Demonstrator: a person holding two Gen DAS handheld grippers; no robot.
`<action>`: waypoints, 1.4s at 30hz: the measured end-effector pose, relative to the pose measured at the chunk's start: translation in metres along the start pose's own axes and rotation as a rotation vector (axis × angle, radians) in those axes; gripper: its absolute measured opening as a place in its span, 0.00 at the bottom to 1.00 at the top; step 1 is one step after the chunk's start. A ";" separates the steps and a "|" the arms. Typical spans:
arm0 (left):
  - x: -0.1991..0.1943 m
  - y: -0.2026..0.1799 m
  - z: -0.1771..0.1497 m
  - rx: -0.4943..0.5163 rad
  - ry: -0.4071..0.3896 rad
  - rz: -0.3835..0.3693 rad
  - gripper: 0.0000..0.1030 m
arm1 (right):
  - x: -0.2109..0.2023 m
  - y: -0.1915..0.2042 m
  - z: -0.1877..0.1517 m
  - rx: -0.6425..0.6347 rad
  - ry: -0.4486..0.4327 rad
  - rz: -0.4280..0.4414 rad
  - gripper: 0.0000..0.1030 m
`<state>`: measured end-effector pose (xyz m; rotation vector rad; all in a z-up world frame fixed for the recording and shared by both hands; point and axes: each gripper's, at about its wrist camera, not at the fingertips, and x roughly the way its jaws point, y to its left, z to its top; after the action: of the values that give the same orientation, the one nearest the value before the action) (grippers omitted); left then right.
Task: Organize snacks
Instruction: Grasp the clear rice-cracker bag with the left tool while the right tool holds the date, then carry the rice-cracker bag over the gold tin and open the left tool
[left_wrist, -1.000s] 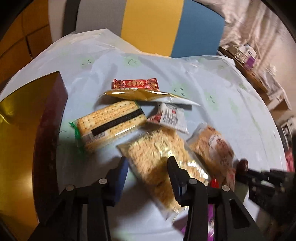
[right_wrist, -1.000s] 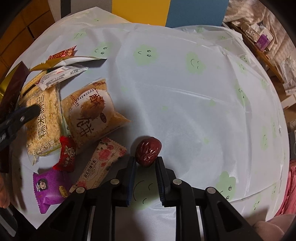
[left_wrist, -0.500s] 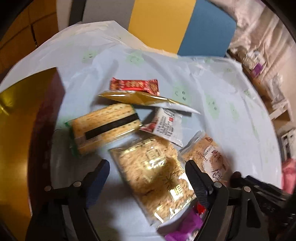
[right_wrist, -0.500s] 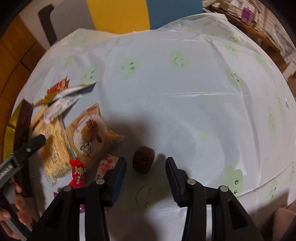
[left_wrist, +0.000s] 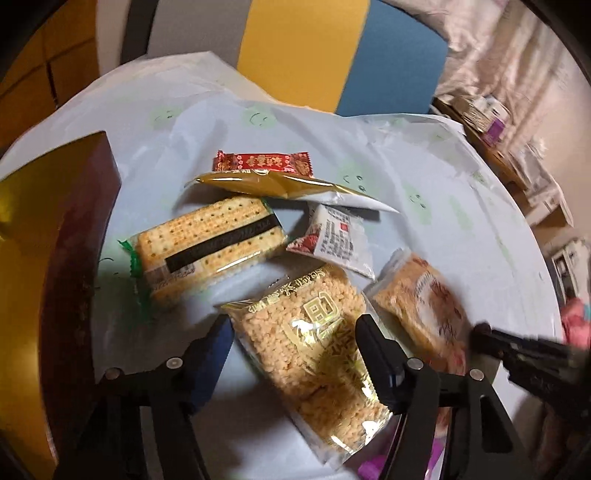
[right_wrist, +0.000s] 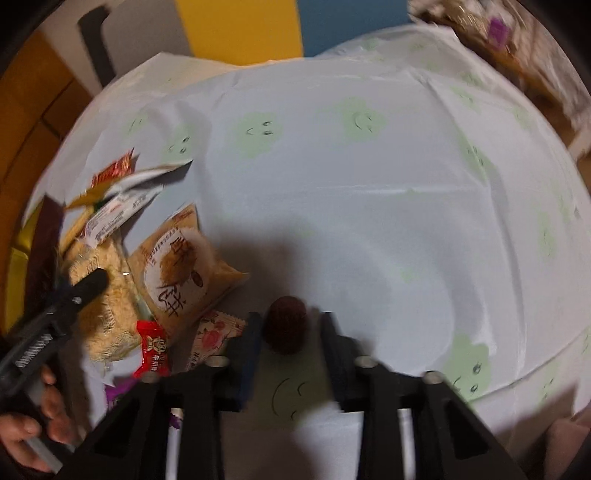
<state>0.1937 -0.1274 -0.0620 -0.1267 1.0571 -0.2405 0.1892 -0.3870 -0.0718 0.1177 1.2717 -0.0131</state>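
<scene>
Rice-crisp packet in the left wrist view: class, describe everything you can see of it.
The rice-crisp packet is a clear, glossy plastic wrapper with gold lettering, sealed and full of pale golden puffed grains. It lies flat and diagonally on the tablecloth, one end towards the camera. The left gripper straddles it; its jaws have just been closing with the packet between them, and a firm grip cannot be confirmed. A pastry packet lies close beside it.

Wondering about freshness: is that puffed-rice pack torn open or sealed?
Sealed, apparently: the puffed-rice pack shows an unbroken wrapper and no spilled crumbs.
</scene>
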 end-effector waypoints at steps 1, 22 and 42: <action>-0.002 0.002 -0.003 0.003 0.003 -0.011 0.63 | 0.001 0.003 0.000 -0.019 -0.002 -0.017 0.24; 0.034 -0.037 0.023 -0.169 0.176 0.206 0.98 | -0.003 0.007 0.002 -0.069 0.004 -0.049 0.25; -0.050 0.001 -0.030 0.035 -0.111 -0.001 0.85 | -0.004 0.019 -0.003 -0.125 -0.005 -0.085 0.24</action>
<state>0.1443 -0.1130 -0.0349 -0.1078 0.9421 -0.2498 0.1867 -0.3683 -0.0676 -0.0440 1.2680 -0.0066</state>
